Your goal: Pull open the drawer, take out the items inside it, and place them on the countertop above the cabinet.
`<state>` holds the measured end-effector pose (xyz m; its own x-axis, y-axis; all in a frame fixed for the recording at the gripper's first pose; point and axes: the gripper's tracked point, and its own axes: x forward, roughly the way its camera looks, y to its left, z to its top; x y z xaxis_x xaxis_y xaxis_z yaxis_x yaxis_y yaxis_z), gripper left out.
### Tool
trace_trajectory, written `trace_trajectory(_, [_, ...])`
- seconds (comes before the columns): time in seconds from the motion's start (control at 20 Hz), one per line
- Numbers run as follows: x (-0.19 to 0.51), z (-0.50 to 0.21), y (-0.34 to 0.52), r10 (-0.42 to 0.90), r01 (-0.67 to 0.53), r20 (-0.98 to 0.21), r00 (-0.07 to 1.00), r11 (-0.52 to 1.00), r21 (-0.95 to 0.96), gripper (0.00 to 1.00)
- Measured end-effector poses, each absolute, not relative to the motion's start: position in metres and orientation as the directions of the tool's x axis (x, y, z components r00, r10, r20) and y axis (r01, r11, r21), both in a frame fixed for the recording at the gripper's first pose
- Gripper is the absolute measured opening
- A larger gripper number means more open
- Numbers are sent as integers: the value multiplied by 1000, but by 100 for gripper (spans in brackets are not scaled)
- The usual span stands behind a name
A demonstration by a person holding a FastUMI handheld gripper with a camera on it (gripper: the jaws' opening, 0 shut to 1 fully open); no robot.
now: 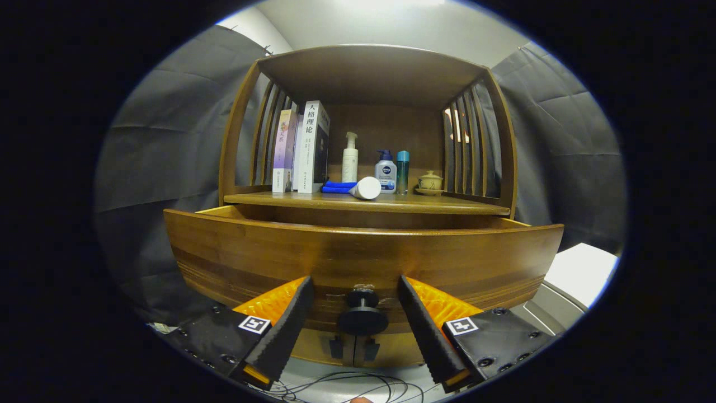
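Between the fingers: the dark round knob [362, 313] of the drawer [363, 263] sits in the gap, with space on both sides and neither finger touching it.
Gripper [356, 288]: fingers spread apart, released, grasping nothing; their tips lie close against the drawer front.
Drawer: pulled out toward the near side, its wooden front spanning wide just ahead of the fingers; the inside cannot be seen from this low angle, so what it contains cannot be told.
Cabinet [506, 151]: wooden, with slatted sides and a roofed top; below the drawer a pair of small dark door handles [353, 348] shows on the lower front.
Desk [447, 204]: the wooden top above the drawer, carrying everything listed below.
Far left on the desk: several upright books [305, 148], standing side by side.
Middle: a white pump bottle [350, 159] at the back, a blue cloth [338, 187] lying in front of it, and a white tube [366, 188] lying on its side with its cap end toward the near side, touching the cloth.
Right of middle: a short pump bottle with a blue top [385, 172], and just beside it a slim teal bottle [402, 170].
Far right on the desk: a small lidded cup [429, 182] on a saucer.
Near floor: thin cables [358, 389] trail beneath the gripper.
Right of the cabinet: a white surface [582, 271].
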<state>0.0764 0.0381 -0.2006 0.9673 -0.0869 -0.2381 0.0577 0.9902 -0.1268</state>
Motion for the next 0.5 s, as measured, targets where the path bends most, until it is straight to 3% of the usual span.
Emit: trace_trajectory(0.5, [114, -205, 35, -94, 65, -243, 965, 990, -127, 98])
